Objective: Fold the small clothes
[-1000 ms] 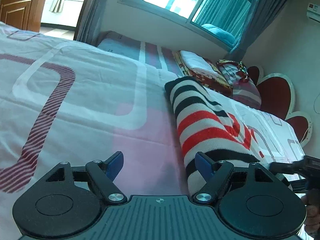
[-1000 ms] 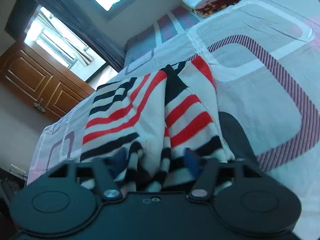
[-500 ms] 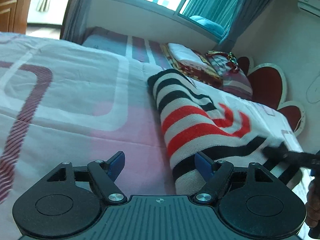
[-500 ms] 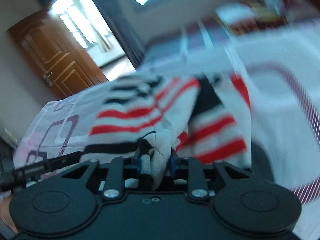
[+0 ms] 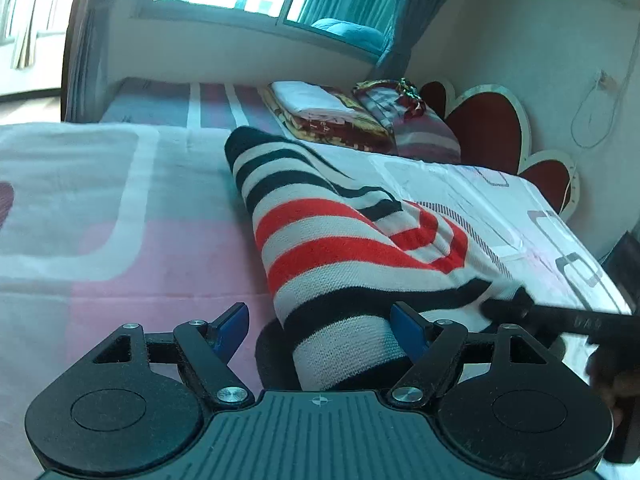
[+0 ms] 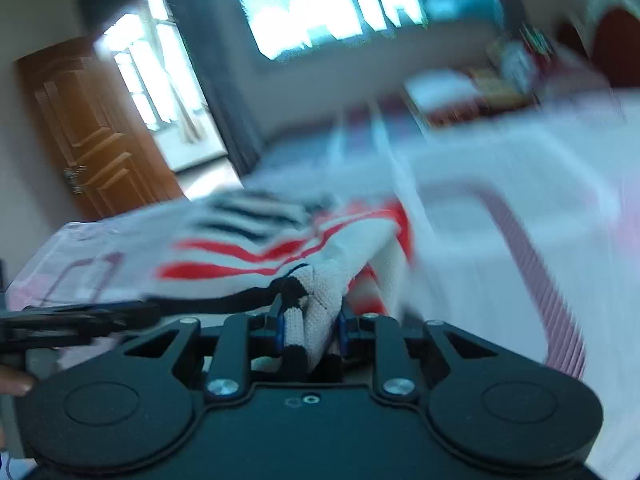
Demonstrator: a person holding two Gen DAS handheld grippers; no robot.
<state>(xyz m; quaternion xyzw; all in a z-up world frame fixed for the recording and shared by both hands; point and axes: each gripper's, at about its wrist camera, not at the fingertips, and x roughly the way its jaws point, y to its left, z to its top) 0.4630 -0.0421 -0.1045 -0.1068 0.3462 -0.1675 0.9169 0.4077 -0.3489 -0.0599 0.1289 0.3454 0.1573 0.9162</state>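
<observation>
The striped knit garment (image 5: 340, 248) (black, red & white bands) lies on the bed (image 5: 120, 208), rolled or folded along its length, near end close to both grippers, far end pointing toward the pillows (image 5: 408, 128) & folded blankets (image 5: 320, 112) by the window wall.

What changed: a sec ago the right gripper (image 6: 310, 324) sat wide over the near hem w/ cloth bunched between the jaws but not pinched. Its jaws closed within that sec & now clench a wad of the white-and-black hem, blue pads (image 6: 280, 328) pressing from both sides. Cloth at the pinch is raised off the sheet & pulls taut toward the rest of the garment. Right view is smeared w/ motion blur, so that hand is prob. on the move.

Left gripper (image 5: 320, 328) is unclenched, jaws wide. The garment's near end now sits betw. its fingers, whereas a sec ago it lay off to the right side of them. Pads not pressing cloth; nothing held.

Meaning for the task: one corner secured; the left looks lined up for the second grab, so a two-point lift for the next fold seems close, not yet begun.

Pose: both grippers angle down toward the bed, low over the near edge. Right gripper's black finger shows at the right edge of the left view, at the hem, w/ a bit of the person's hand (image 5: 616, 376) behind.
</observation>
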